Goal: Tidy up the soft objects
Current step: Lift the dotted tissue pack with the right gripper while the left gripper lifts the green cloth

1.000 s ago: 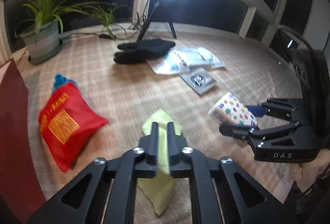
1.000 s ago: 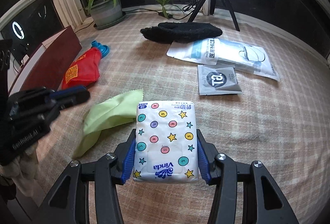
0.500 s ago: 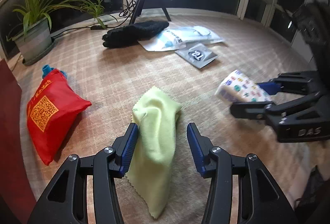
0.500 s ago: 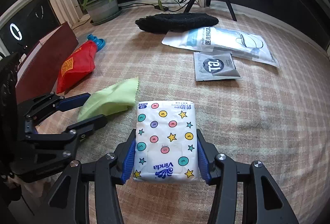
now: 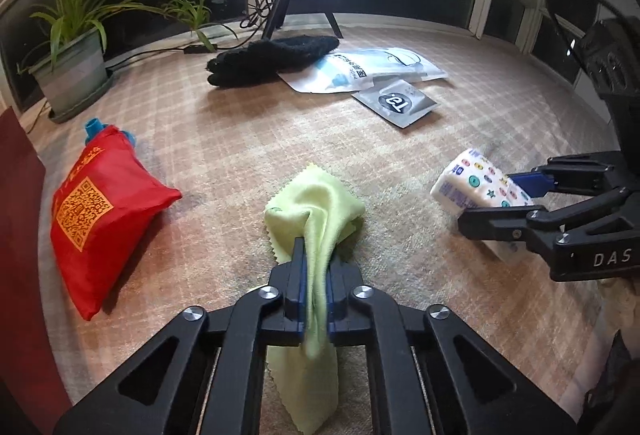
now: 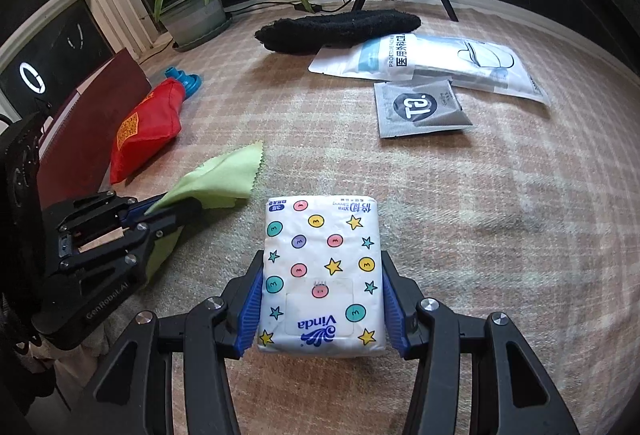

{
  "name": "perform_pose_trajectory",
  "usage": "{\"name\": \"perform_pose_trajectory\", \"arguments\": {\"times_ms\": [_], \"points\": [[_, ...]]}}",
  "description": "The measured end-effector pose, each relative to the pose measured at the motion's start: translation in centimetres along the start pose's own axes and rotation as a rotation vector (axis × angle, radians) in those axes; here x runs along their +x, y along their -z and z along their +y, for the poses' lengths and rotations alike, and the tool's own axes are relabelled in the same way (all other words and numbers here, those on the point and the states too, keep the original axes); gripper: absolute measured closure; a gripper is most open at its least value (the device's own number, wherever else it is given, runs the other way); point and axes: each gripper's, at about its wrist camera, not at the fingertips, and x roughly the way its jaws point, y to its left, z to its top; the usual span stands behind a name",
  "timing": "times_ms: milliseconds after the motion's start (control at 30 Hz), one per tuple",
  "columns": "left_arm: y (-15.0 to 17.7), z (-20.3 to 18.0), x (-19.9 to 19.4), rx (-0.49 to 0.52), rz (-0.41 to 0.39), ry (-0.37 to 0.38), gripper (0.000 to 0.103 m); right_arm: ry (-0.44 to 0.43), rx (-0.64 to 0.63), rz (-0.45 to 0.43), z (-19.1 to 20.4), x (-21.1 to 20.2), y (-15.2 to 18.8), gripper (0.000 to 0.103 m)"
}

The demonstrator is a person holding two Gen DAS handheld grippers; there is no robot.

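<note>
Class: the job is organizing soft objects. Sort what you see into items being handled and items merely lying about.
Being handled: green cloth, tissue pack.

Lying about: red bag, black glove, mask packet, grey sachet, potted plant.

The cloth (image 5: 320, 203) lay mid-carpet (image 5: 240, 139), the drawstring bag (image 5: 100, 215) to its left, the tissue pack (image 5: 476, 187) right; behind, glove (image 5: 272, 61), mask packet (image 5: 380, 69) and sachet (image 5: 400, 103) near the far edge.

Lime-green cloth (image 5: 320, 203), white tissue pack (image 6: 322, 271) with coloured dots and stars, red bag (image 5: 100, 211)
</note>
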Motion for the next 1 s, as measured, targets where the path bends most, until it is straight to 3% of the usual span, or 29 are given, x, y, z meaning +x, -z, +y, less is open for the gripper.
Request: {"name": "perform_pose_trajectory", "arguments": {"times_ms": [233, 600, 1000], "points": [[-0.1, -0.1, -1.3, -0.010, -0.052, -0.008, 0.099, -0.030, 0.026, -0.003, -0.7, 0.3, 0.1, 0.056], [-2.3, 0.3, -4.6, -0.124, -0.140, 0.082, 0.099, -0.047, 0.032, -0.012, -1.5, 0.1, -0.7, 0.056], [-4.7, 1.1, -9.6, -0.113, -0.254, 0.018, 0.099, -0.076, -0.038, -0.076, 0.7, -2.7, -4.0, 0.056]]}}
